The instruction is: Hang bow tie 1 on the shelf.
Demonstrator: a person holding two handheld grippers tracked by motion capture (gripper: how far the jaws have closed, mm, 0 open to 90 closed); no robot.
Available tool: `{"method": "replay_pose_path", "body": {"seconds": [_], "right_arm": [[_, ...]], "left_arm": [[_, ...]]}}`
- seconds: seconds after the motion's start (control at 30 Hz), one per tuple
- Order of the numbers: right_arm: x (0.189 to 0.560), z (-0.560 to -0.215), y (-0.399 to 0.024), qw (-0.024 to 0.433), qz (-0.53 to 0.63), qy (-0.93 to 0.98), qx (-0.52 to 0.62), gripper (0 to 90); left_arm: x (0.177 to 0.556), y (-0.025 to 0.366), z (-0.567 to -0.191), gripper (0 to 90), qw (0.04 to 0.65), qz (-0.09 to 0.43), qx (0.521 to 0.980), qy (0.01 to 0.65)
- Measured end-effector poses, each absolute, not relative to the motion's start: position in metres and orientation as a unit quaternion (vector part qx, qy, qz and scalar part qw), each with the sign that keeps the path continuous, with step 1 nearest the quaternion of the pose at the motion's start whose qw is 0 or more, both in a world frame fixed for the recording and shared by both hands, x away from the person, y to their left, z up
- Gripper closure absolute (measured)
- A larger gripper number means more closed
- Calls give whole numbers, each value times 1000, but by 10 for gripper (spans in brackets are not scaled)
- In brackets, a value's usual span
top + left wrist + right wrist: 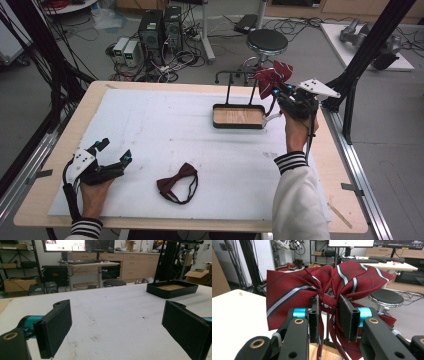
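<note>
1. Nearest the person, the left claw [114,153] is resting low over the front left of the white-covered worktop [165,125], held in the left hand [95,190]. Its jaws are standing wide apart with nothing between them; in the left gripper view the two black pads [56,327] are framing bare worktop.
2. A little farther in, at the front middle, a dark maroon bow tie [176,183] is lying flat on the worktop with its strap looped beside it, well apart from both claws.
3. Farther back on the right, the right hand [296,131] is holding the right claw [275,93] above the worktop, just beside the black tray [239,116] with the wooden floor.
4. That claw is clamping the red striped bow tie [324,290] at its centre knot; in the right gripper view the pads [346,315] are pressing on the knot from either side, the wings are spreading above them and the strap is hanging below.
5. Behind the tray, a thin black rack [229,80] is rising from its far edge, and the striped tie is hanging in the air close to its right end.
</note>
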State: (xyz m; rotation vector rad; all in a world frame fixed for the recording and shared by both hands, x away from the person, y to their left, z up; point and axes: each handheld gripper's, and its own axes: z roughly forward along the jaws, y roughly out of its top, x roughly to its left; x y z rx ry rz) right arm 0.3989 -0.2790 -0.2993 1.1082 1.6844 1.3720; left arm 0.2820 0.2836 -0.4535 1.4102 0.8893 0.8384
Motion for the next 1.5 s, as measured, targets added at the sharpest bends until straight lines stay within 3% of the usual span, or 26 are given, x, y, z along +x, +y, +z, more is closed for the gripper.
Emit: {"method": "replay_pose_path", "body": {"seconds": [1.5], "right_arm": [[465, -286, -280, 342, 504, 657, 444, 711]], "left_arm": [[282, 283, -453, 97, 593, 362, 609, 382]]}}
